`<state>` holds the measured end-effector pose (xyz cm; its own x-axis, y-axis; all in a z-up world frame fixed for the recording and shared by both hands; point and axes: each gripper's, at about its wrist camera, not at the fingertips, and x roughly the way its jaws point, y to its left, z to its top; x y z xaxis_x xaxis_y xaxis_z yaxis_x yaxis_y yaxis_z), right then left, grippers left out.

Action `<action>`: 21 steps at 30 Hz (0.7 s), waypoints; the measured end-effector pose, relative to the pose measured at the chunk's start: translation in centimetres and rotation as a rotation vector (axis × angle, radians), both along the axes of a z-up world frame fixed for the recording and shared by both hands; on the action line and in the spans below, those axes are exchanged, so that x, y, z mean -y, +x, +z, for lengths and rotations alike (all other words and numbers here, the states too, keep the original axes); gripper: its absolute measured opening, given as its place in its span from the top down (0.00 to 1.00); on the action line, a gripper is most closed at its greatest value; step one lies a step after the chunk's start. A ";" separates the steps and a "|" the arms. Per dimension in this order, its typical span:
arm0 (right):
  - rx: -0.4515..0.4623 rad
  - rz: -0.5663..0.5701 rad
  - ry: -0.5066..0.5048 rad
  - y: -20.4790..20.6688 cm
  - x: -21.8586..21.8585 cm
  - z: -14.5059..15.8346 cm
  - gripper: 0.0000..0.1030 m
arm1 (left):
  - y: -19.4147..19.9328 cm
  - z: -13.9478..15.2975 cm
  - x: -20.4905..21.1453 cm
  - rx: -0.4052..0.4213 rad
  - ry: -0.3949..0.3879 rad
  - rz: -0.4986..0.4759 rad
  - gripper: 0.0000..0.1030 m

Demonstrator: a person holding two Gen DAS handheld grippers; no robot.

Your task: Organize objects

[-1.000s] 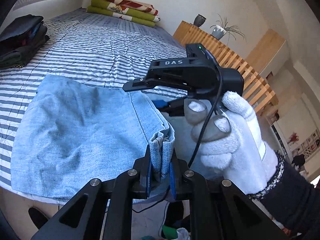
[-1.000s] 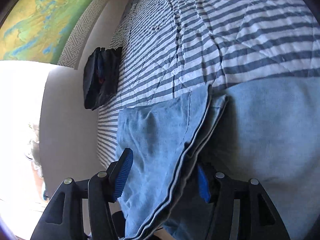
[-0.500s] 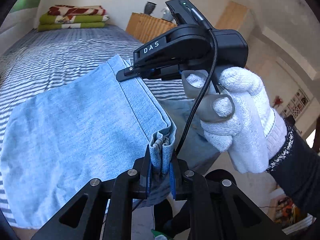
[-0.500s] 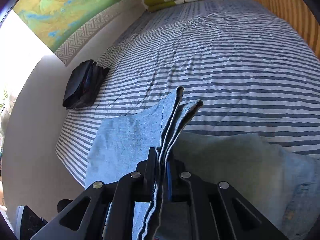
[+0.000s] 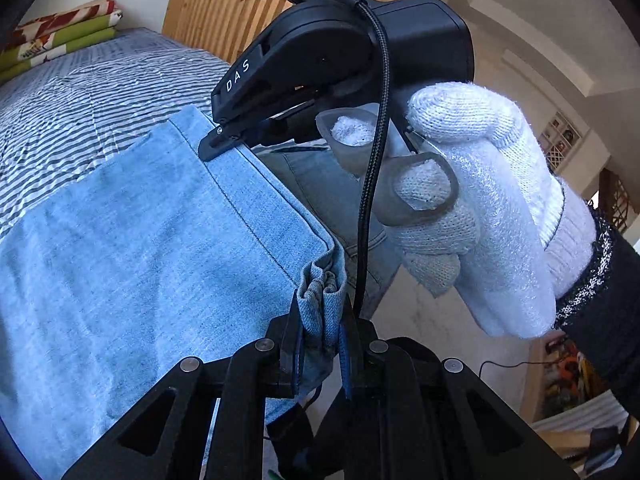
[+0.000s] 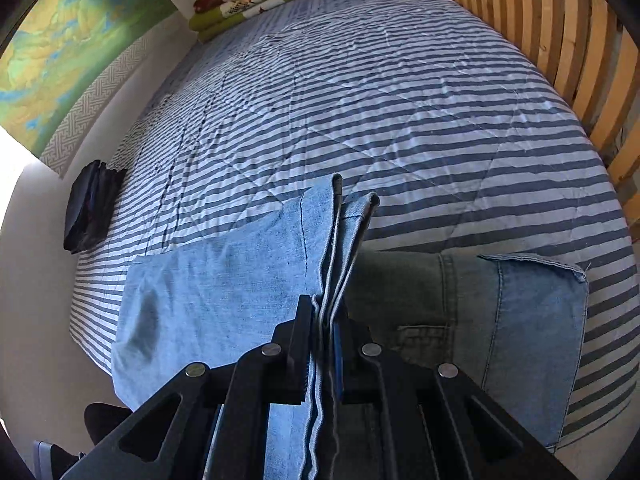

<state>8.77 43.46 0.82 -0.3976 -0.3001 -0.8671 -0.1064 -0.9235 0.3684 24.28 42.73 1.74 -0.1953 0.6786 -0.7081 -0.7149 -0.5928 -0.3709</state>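
1. The left gripper [image 5: 320, 344] was clamped tight on a bunched hem corner of the light-blue denim jeans [image 5: 140, 240], probably so the fold could be carried as one edge.
2. The right gripper [image 6: 322, 344] pinched the stacked leg edges of the jeans [image 6: 224, 280], jaws nearly together, held by a white-gloved hand [image 5: 480, 208].
3. The jeans lay at the near edge of the blue-and-white striped bedspread [image 6: 360, 100], toward six o'clock.
4. In the right wrist view their long axis ran from nine to three o'clock, the pocketed waist end at three; the gripped hems pointed to twelve.
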 end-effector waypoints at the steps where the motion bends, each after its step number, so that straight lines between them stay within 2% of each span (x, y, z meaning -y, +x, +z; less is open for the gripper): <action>1: 0.004 -0.004 -0.001 0.0 -0.2 -0.3 0.92 | 0.0 -0.2 -0.4 0.003 -0.005 -0.003 0.86; 5: 0.011 -0.014 0.001 -0.1 -0.8 -0.9 0.92 | -0.9 -0.8 -1.1 0.010 -0.017 -0.015 0.86; 11: -0.018 -0.055 0.015 1.0 -3.0 0.7 0.92 | -1.2 0.0 -2.6 -0.004 0.017 -0.053 0.86; 18: 0.048 -0.106 0.058 1.1 -4.5 -2.4 0.92 | -2.2 -1.7 -5.1 0.038 -0.038 -0.086 0.86; 21: 0.066 -0.106 0.079 1.0 -4.5 -3.3 0.92 | -1.4 -2.1 -4.4 0.082 -0.056 -0.099 0.78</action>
